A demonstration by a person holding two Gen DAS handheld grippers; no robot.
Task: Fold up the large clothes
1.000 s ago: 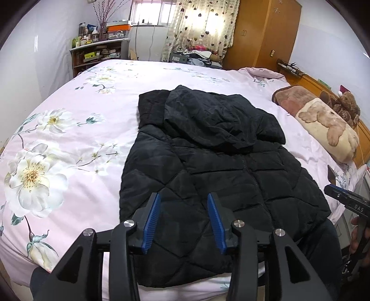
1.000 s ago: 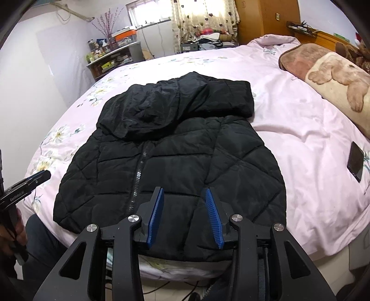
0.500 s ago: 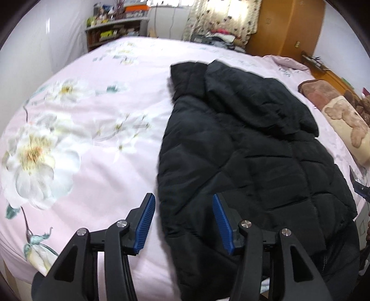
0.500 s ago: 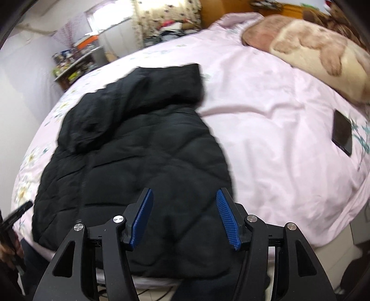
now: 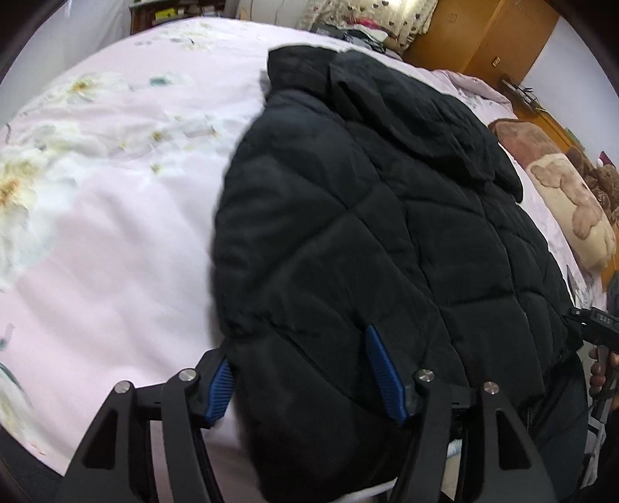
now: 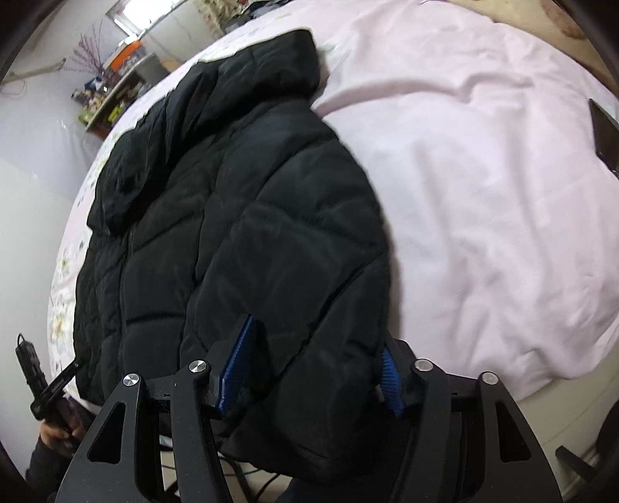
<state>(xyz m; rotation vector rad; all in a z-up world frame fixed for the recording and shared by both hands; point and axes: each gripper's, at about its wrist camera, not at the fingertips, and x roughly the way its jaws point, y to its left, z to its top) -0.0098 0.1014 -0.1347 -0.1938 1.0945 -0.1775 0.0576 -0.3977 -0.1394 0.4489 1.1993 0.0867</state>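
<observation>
A black quilted hooded jacket (image 5: 367,232) lies flat, front up, on a pink flowered bedspread (image 5: 116,232), its hem toward me. My left gripper (image 5: 303,371) straddles the hem's left corner. Its jaws are opening, with padded fabric between the blue pads (image 5: 385,375), which do not squeeze it. My right gripper (image 6: 313,371) straddles the jacket's (image 6: 240,216) right hem corner the same way, jaws opening, its right pad (image 6: 390,383) half hidden behind the edge. Each view shows the other gripper small at its side edge, held in a hand (image 6: 54,429).
A dark phone (image 6: 605,135) lies on the bedspread to the right. A bear-print pillow (image 5: 572,209) sits at the headboard side, with a wooden wardrobe (image 5: 483,35) beyond. A cluttered shelf (image 6: 112,96) stands at the far wall. The bed's near edge (image 6: 541,387) runs just under the grippers.
Both grippers have dropped toward the jacket and spread apart, the left to the hem's left corner, the right to its right corner. Both pairs of jaws stand wider. The jacket has not moved.
</observation>
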